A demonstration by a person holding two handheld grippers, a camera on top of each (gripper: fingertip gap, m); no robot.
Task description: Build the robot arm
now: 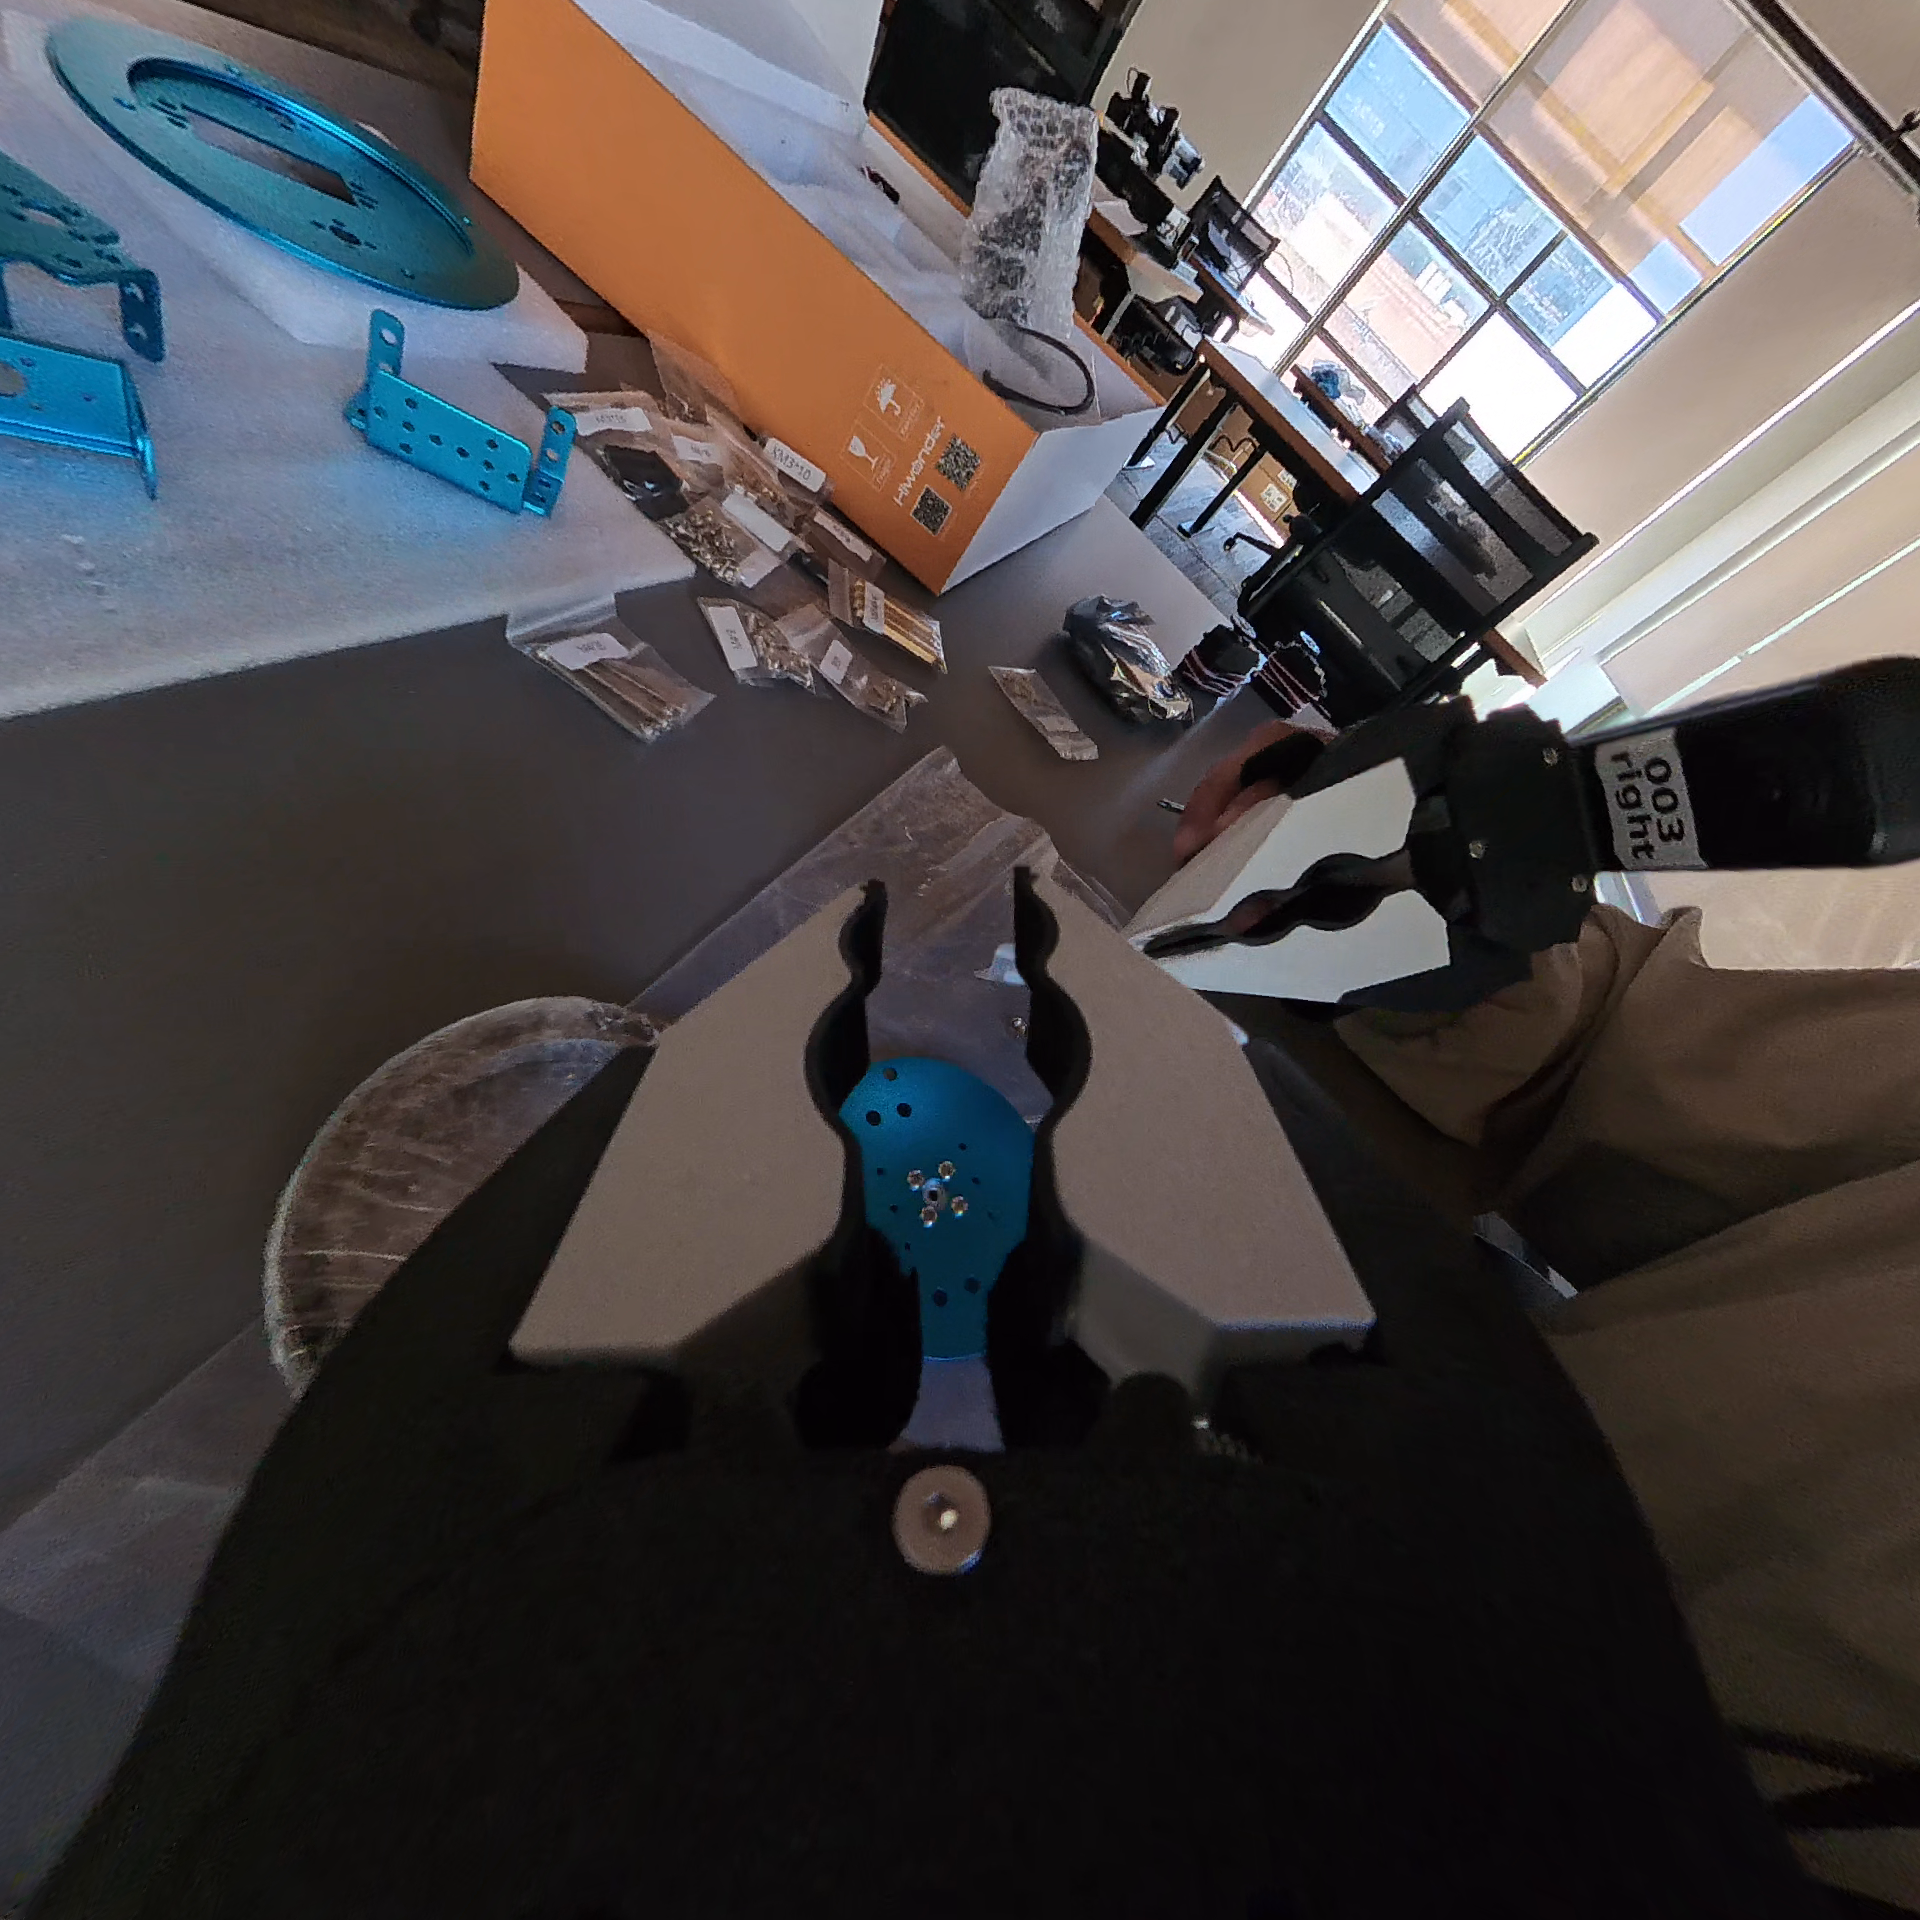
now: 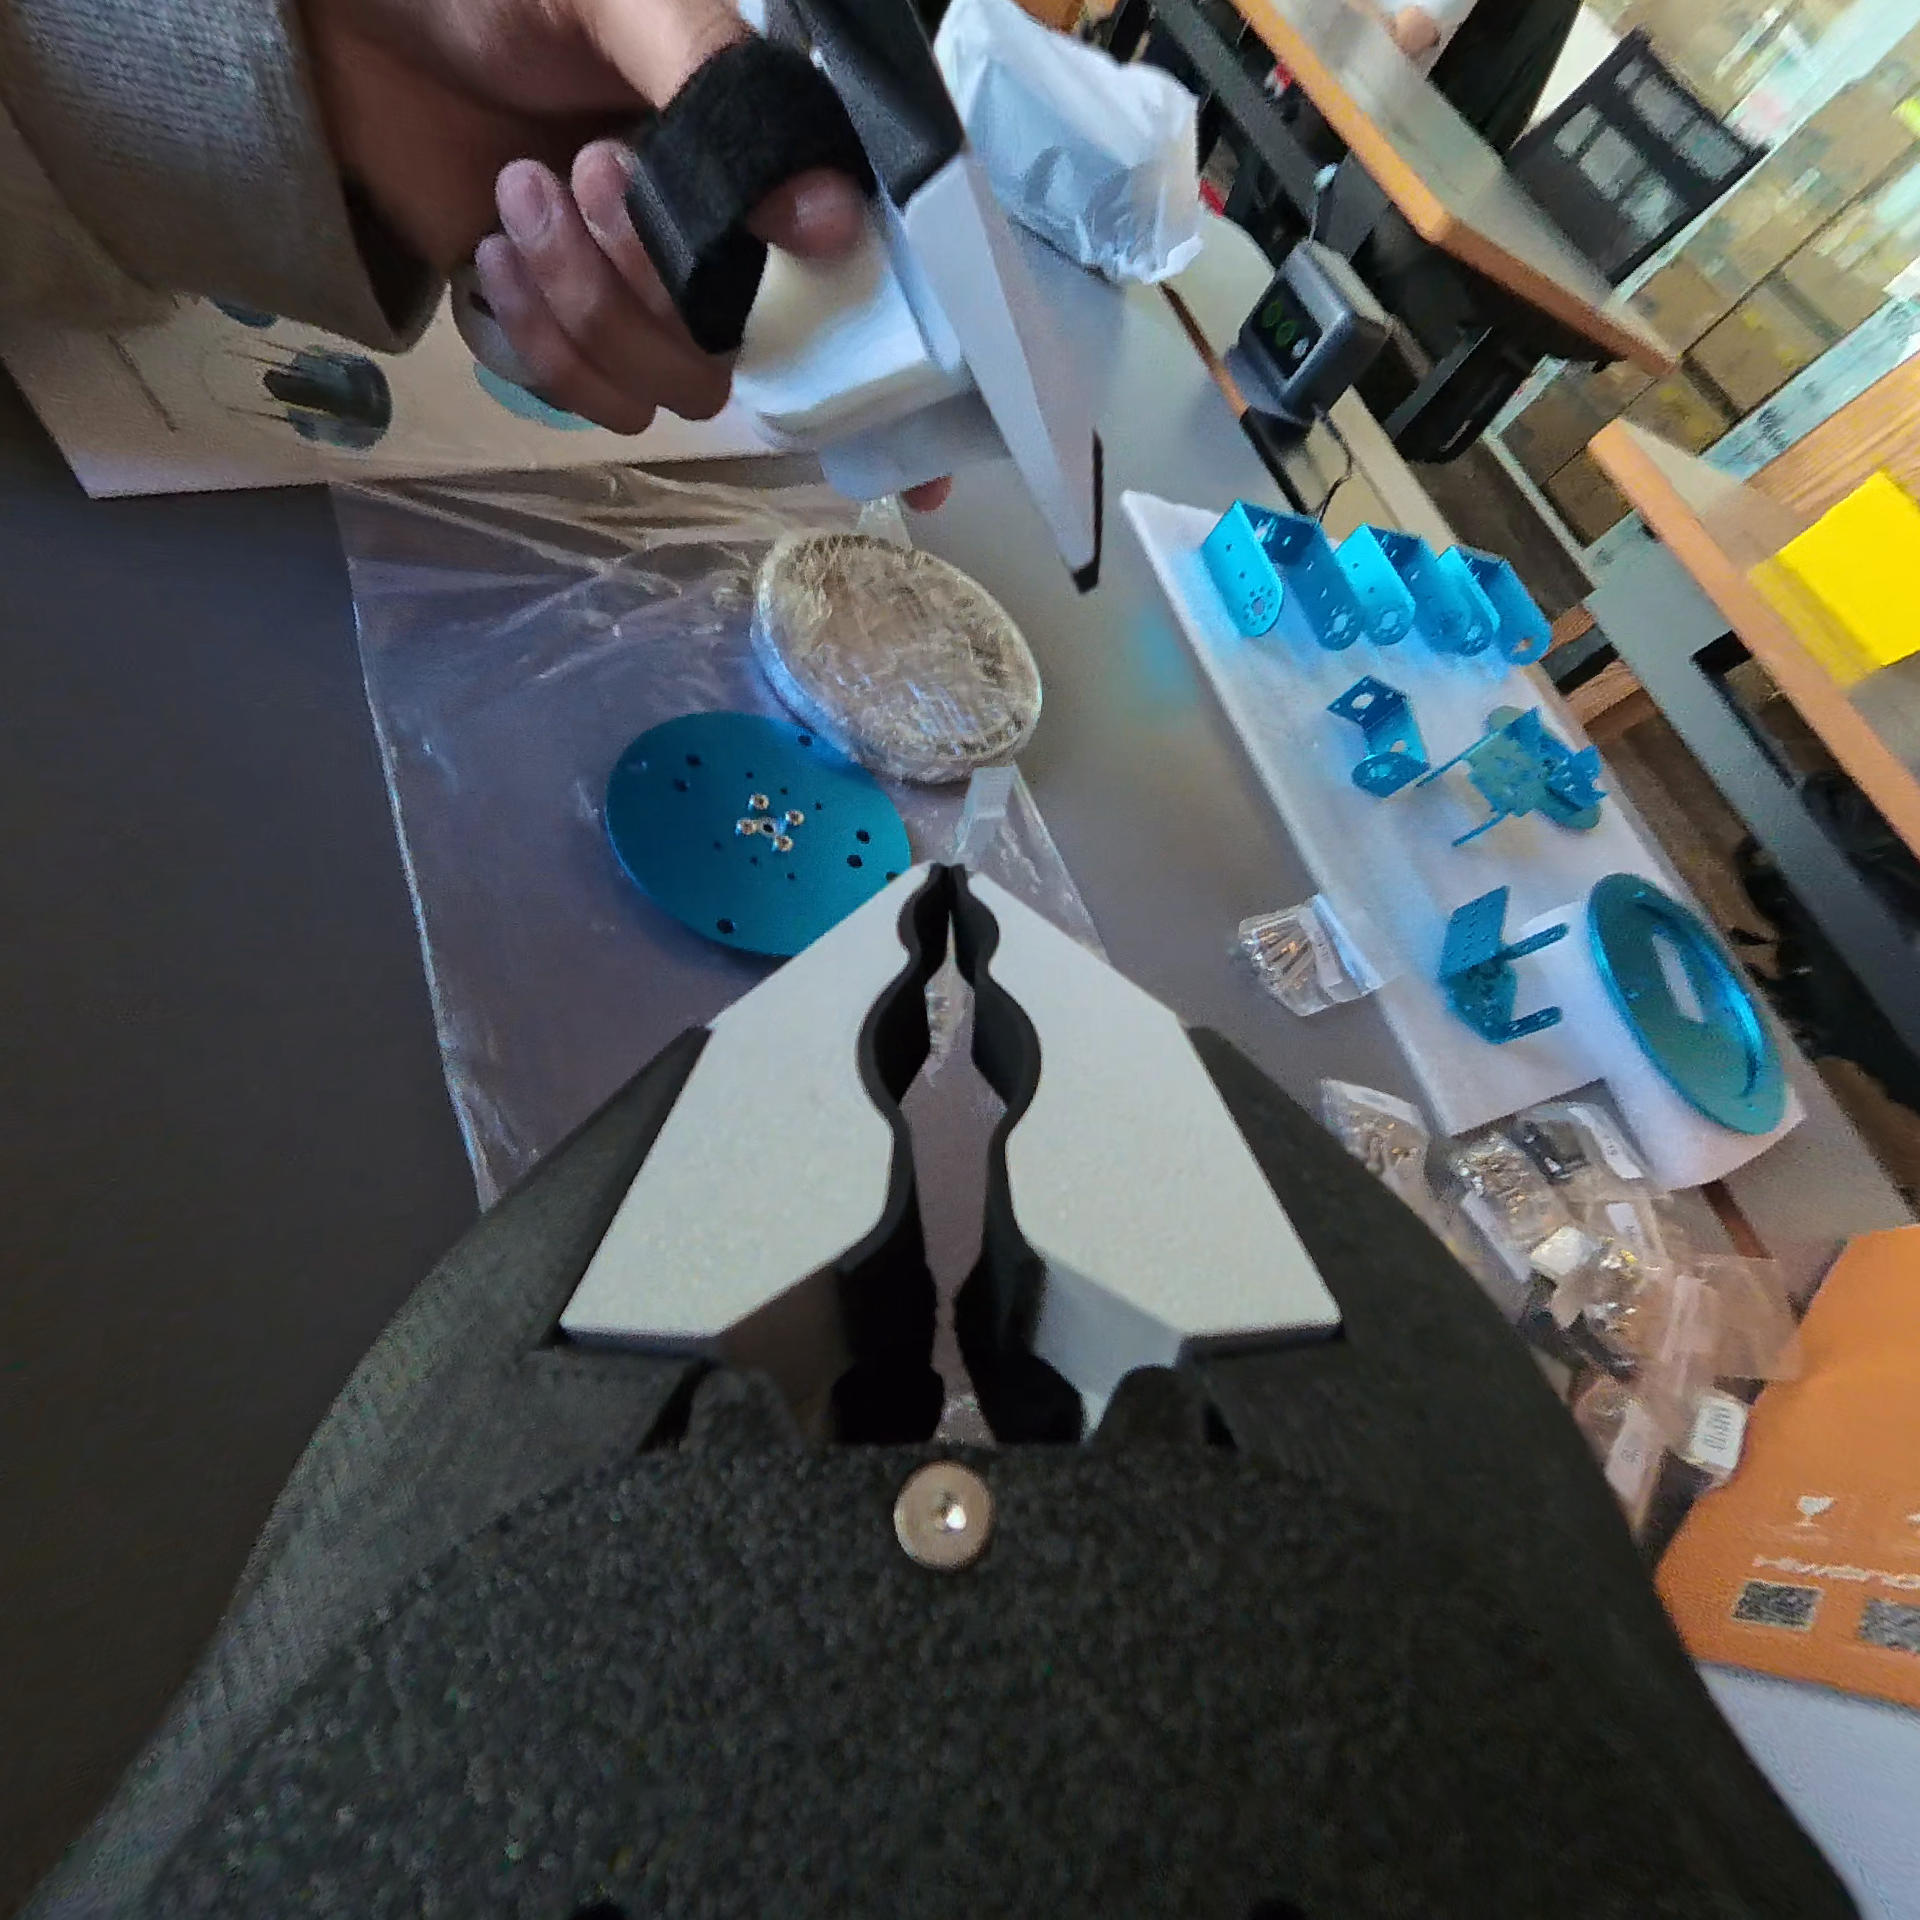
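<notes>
Right wrist view: the dark table point(image 2: 187, 831) fills the frame from 6 to 11 o'clock.
Orange box: the orange box point(image 1: 748, 281) lies at 12 o'clock in the left wrist view, well apart from both grippers.
Foam sheet: a white foam sheet point(image 2: 1226, 644) at 2 o'clock in the right wrist view carries blue metal brackets point(image 2: 1371, 592) and a large blue ring point(image 2: 1683, 1008).
Plastic sheet: a clear plastic sheet point(image 2: 499, 644) is spread on the table under the two discs.
Wrapped disc: a round disc wrapped in clear film point(image 2: 899, 670) sits at 12 o'clock of the right gripper, touching or just overlapping the blue disc at its 2 o'clock edge.
Blue disc: the blue disc point(image 2: 756, 831) lies flat on the plastic sheet; it is round with no long axis, drilled with many small holes and has a cluster of silver nuts at its middle.
Disc from the jaws: it lies just beyond the right gripper's tips at 11 o'clock, and in the left wrist view it shows between the left fingers, below them.
Nearer gripper: I cannot tell which is nearer; neither touches the disc.
Left gripper: the left gripper point(image 1: 945, 894) is released, its jaws parted with nothing between them.
Right gripper: the right gripper point(image 2: 948, 878) is clenched, tips nearly meeting, with no object visibly held.
Screw bags: small clear bags of screws point(image 1: 727, 540) lie scattered beside the orange box.
</notes>
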